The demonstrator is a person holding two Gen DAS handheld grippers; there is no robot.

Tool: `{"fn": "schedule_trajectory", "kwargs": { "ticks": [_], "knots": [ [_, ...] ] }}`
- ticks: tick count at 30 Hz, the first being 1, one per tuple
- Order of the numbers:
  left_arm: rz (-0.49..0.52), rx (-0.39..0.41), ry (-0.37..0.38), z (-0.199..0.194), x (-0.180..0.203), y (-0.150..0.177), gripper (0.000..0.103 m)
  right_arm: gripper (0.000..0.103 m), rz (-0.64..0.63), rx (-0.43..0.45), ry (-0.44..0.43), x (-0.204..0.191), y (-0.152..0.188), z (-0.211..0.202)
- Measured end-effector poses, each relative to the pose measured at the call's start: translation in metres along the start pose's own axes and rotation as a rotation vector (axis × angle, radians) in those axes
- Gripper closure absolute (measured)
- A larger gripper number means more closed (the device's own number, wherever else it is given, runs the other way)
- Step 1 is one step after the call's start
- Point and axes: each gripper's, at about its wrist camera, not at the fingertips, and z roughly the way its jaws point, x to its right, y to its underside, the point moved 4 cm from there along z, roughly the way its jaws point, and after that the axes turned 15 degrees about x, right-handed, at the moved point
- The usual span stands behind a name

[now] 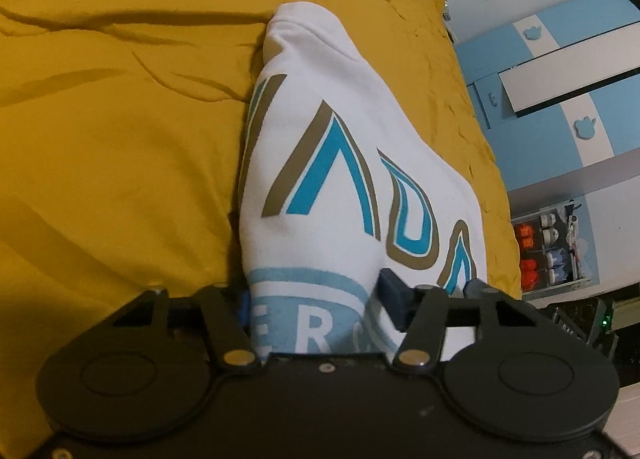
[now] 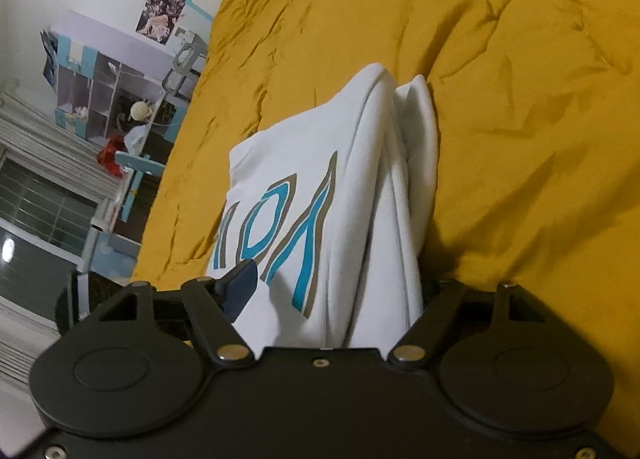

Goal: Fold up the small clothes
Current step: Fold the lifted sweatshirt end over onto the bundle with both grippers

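The white shirt [image 1: 320,163] is soft, light and floppy on the yellow bed [image 1: 120,139]. Both grippers, left [image 1: 316,315] and right [image 2: 336,299], have fingers clamped on its edge; corners are best.

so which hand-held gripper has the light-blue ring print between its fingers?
The left hand-held gripper: the white shirt's pale blue ring with the "R" sits there. The right hand-held gripper shows only teal-and-tan lettering and plain folds.

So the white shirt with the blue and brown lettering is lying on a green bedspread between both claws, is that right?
Not quite. The bedspread is mustard yellow, not green, as the left wrist view shows. The rest holds: the white shirt with blue and brown lettering sits between both claws, left claw and right claw.
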Motion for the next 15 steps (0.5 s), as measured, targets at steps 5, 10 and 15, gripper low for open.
{"fn": "schedule_trajectory", "kwargs": {
  "ticks": [5, 10, 15],
  "knots": [
    [0.026, 0.031, -0.005, -0.008, 0.013, 0.001, 0.074, 0.062, -0.09, 0.003, 0.05, -0.013, -0.003, -0.003],
    [0.069, 0.047, -0.013, -0.018, 0.035, -0.008, 0.08, 0.074, -0.122, 0.033, 0.049, -0.034, -0.017, -0.018],
    [0.109, 0.107, 0.002, -0.059, 0.051, -0.025, 0.08, 0.074, -0.178, 0.06, 0.014, -0.078, -0.027, -0.023]
  ]
}}
